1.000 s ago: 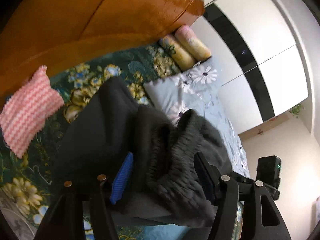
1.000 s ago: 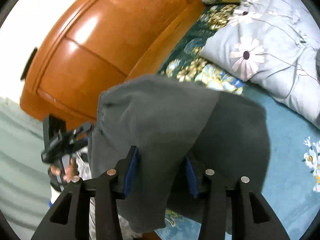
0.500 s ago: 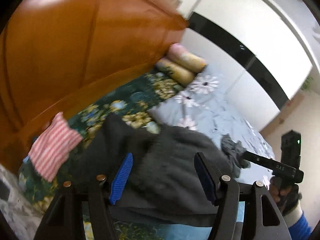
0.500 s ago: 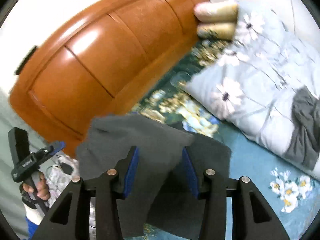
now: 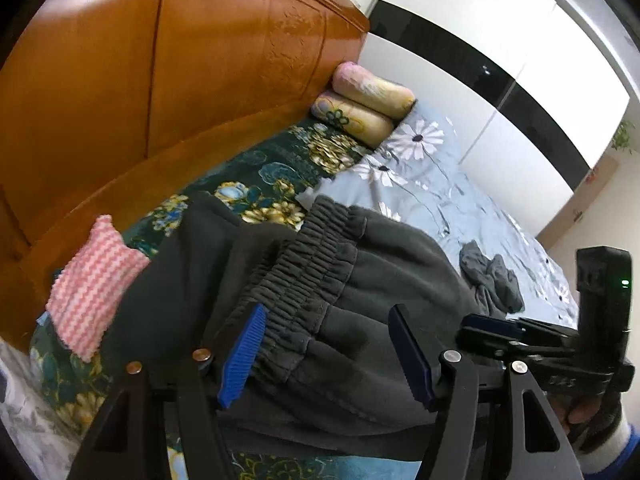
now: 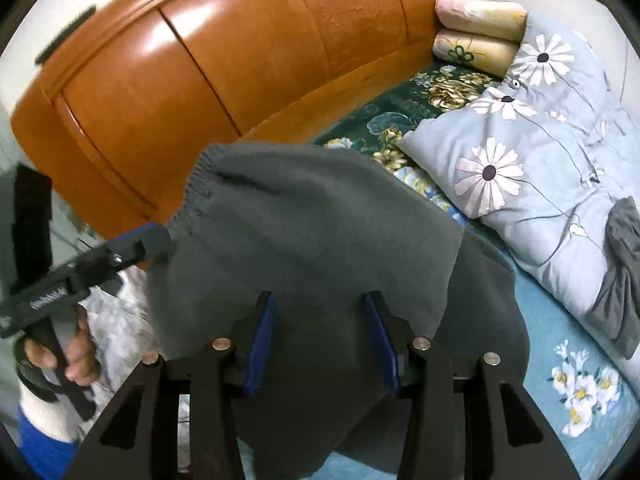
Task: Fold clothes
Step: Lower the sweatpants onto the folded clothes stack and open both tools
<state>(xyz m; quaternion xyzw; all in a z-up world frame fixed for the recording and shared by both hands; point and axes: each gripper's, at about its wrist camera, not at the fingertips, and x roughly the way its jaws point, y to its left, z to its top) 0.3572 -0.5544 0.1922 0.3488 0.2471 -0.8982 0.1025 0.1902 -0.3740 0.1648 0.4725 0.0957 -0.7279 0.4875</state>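
Observation:
Dark grey sweatpants [image 5: 320,300] lie folded on the bed, their ribbed elastic waistband [image 5: 308,264] facing me in the left wrist view. My left gripper [image 5: 326,350] is open, its blue pads on either side of the waistband, above the cloth. In the right wrist view the same pants [image 6: 312,248] spread under my right gripper [image 6: 322,340], which is open over the cloth. The left gripper's tip [image 6: 144,240] shows at the pants' left edge in the right wrist view; the right gripper [image 5: 520,332] shows at the right in the left wrist view.
An orange wooden headboard [image 5: 160,80] runs behind the bed. A pink zigzag cloth [image 5: 92,292] lies left of the pants. Two rolled pillows [image 5: 360,108] and a pale floral quilt [image 6: 540,140] lie beyond. Another grey garment [image 5: 492,276] is crumpled on the quilt.
Both grippers have opened a little and pulled back from the pants, which now lie settled and flatter. The views have swung, so more of the headboard and the quilt shows.

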